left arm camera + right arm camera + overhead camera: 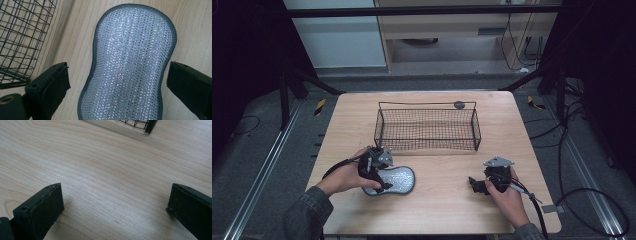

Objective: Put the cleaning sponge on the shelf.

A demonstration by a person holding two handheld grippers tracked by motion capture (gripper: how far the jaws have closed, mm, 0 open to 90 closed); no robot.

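Lying flat on the wooden worktop (447,200), a silver mesh scouring pad (130,67) is straddled by the left gripper (117,82), whose jaws are spread wide at either side without touching it. A black wire basket (427,127) is set just behind, toward the worktop's far side. The right gripper (115,212) is held well apart over bare wood, jaws likewise wide.

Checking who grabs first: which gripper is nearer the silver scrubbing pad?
Left. The left gripper is over the silver scrubbing pad, open jaws straddling it. The right gripper sits off to the pad's right over bare table.
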